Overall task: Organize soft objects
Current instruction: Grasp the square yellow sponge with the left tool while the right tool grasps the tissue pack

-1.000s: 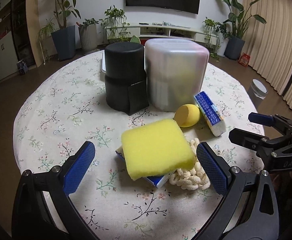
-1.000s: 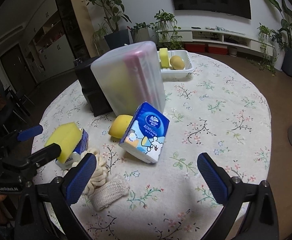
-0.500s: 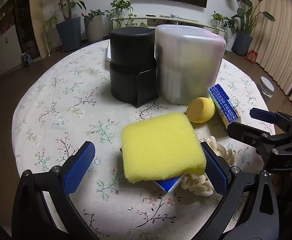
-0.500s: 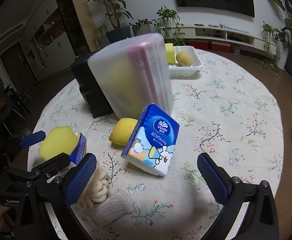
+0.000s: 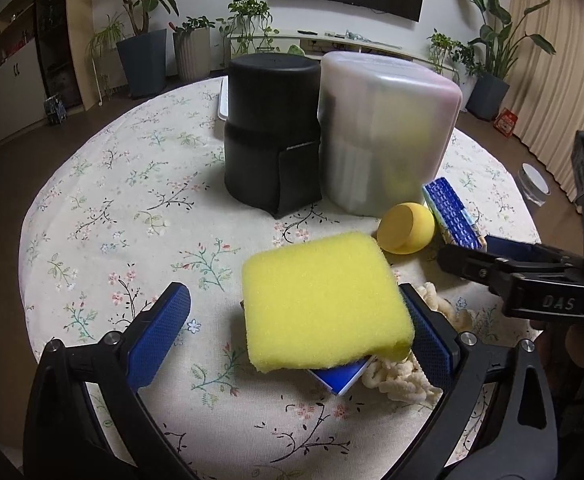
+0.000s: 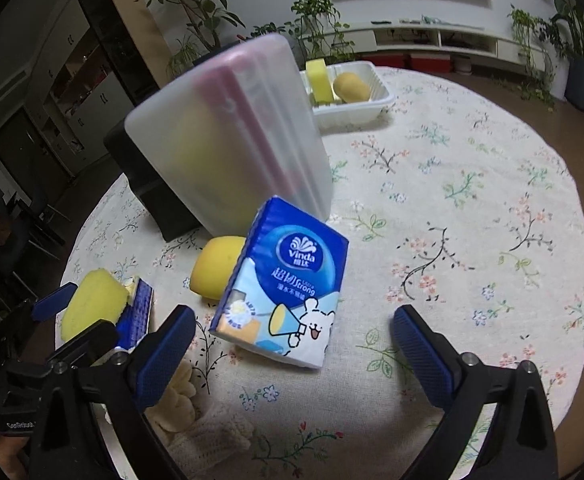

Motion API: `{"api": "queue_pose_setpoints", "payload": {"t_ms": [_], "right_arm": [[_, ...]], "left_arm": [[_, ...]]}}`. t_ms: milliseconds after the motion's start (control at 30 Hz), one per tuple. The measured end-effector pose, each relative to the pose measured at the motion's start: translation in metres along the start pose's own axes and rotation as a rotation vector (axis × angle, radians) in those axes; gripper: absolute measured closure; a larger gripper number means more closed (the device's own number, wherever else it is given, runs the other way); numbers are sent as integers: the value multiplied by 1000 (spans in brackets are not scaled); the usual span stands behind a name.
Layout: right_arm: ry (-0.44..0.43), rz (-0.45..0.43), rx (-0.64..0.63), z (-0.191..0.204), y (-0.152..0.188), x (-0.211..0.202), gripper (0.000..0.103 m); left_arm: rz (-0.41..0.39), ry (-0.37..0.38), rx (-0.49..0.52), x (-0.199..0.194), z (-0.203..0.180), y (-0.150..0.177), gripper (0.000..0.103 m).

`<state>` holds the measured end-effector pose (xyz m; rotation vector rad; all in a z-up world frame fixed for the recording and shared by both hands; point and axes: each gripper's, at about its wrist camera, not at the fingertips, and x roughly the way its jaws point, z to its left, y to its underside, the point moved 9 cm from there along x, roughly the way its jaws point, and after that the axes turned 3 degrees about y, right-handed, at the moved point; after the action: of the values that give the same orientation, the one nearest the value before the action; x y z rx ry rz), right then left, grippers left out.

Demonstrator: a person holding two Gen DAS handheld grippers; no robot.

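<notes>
A yellow sponge [image 5: 324, 304] lies on a blue tissue pack [image 5: 338, 378], beside a cream knitted piece [image 5: 396, 380]. My left gripper [image 5: 292, 320] is open around the sponge; its right pad is at the sponge's edge and its left pad stands well clear. A second blue tissue pack [image 6: 288, 280] leans tilted against a yellow foam ball [image 6: 216, 268]. My right gripper [image 6: 292, 336] hangs just in front of this pack with its jaws closing, and neither pad touches the pack.
A frosted plastic container [image 6: 232, 140] and a black container [image 5: 272, 132] stand side by side behind the objects. A white tray [image 6: 356, 108] at the far edge holds a yellow sponge [image 6: 319, 80] and a yellow soft piece [image 6: 350, 87]. The round table has a floral cloth [image 6: 472, 200].
Both grippers have moved in and down toward their objects. The sponge now sits between the left fingers. The right fingers stand slightly narrower than before.
</notes>
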<state>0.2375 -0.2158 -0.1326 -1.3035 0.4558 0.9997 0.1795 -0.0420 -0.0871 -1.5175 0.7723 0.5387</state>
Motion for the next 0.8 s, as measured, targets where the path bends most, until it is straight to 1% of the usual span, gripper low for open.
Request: {"api": "queue_pose_setpoints", "payload": {"t_ms": [33,67,100,133,200,267,300,567,800], "right_arm": [[-5,7,5,0,1,2,7],[-4,6,5,-1,0,2,8],[-6,2,3,0,0,1,12],[-9,3,3,0,0,2,18],[-9,1,-2,0,-1,2,25],[-14,0,-11,1,0,2,36],[-17,2,-17,2,0,2,40],[2,-8,-51,6,4,-4,43],[42,-50,-78,8,4,-23,44]], "left_arm": [[-5,7,-1,-1,-1,-1,7],[-8,10,-1,-2,-1,-2,13],[-7,12,1,-1,0,-2,20],[-2,15,4,0,-1,-2,23],[5,25,4,2,-2,0,33],[4,33,4,2,-4,0,35],[0,40,5,1,-5,0,35],[-37,67,8,-9,-9,-4,40],[-56,79,8,-18,-10,-5,41]]}}
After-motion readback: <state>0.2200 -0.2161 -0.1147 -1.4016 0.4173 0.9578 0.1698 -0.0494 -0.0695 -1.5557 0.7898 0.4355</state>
